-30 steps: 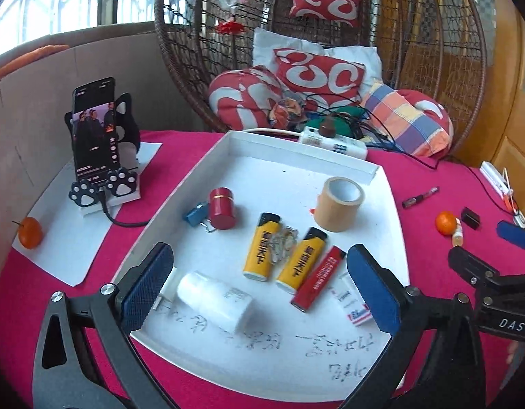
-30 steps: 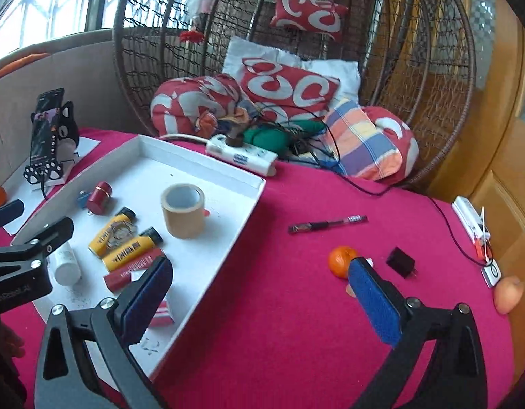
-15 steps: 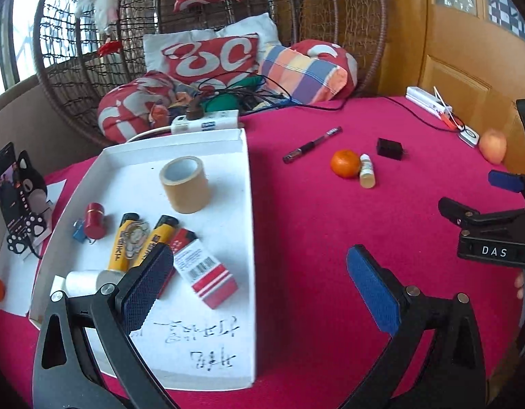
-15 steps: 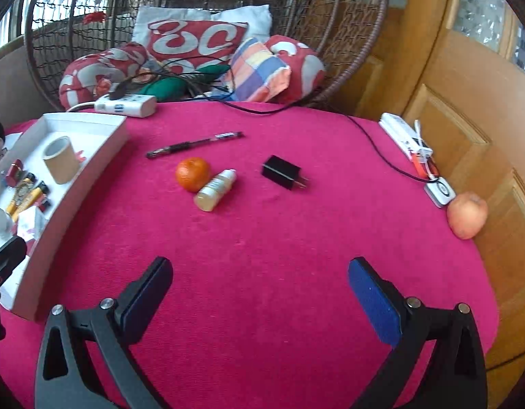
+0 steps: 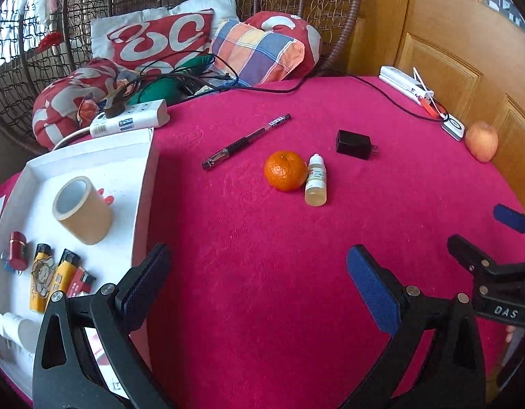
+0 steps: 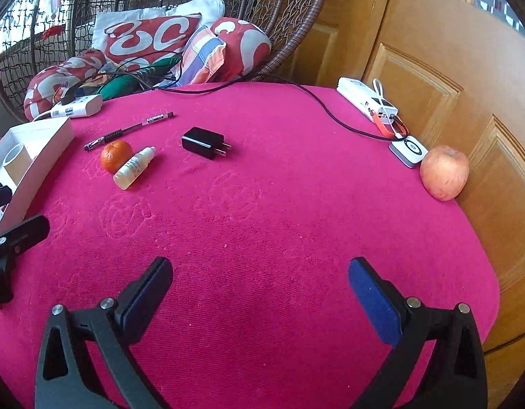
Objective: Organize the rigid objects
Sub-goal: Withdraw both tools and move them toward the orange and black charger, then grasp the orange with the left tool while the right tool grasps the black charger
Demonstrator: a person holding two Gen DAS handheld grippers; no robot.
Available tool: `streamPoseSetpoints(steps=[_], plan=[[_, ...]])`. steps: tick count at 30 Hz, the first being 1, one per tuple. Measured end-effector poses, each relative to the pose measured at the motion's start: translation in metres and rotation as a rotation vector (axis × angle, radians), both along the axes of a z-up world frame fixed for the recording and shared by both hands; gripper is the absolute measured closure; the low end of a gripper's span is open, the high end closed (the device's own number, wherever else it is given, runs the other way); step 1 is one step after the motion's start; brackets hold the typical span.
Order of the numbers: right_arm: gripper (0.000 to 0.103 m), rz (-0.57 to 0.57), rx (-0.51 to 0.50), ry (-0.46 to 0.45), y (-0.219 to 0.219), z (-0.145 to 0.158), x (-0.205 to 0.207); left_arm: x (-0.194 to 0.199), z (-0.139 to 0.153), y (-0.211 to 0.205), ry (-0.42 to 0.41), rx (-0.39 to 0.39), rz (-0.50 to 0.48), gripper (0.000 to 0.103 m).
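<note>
The left tongs are gaping wide with nothing between their blue pads, hovering low in the frame over the pink table. The right tongs are likewise spread fully and gripping nothing, hanging at the bottom of their own view.

Ahead of the left tongs, near the frame's centre, a small dropper bottle is lying against an orange. A black pen is lying up and left of them, and a black charger plug up and right, both well apart from the tongs. At the left edge, the white tray is already holding a tape roll, lighters and other small items.

Judging by this, the step in hand is reaching for the next loose rigid item. The next move calls for advancing one pair of tongs toward the bottle, pen or plug, lining the pads across it, and closing before carrying it to the tray at left.
</note>
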State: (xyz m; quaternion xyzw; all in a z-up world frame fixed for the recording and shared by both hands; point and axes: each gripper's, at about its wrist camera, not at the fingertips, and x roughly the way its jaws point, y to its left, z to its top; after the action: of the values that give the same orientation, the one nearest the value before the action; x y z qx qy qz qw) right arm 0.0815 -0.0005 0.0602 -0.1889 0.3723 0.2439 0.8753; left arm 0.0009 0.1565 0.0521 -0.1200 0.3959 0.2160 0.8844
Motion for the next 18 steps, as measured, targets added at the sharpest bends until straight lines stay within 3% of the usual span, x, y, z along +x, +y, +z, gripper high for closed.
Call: streamPoseSetpoints(steps=[11, 16, 18], plan=[[0.000, -0.012, 0.049, 0.052, -0.013, -0.006, 0.023, 0.046, -0.007, 0.025, -0.036, -0.051, 0.046, 0.001], [0.000, 0.006, 0.099, 0.059, -0.015, -0.008, 0.033, 0.054, -0.021, 0.033, -0.030, -0.065, 0.058, 0.018], [0.000, 0.042, 0.152, 0.071, -0.015, -0.005, 0.039, 0.060, -0.025, 0.034, -0.025, -0.065, 0.054, 0.018]])
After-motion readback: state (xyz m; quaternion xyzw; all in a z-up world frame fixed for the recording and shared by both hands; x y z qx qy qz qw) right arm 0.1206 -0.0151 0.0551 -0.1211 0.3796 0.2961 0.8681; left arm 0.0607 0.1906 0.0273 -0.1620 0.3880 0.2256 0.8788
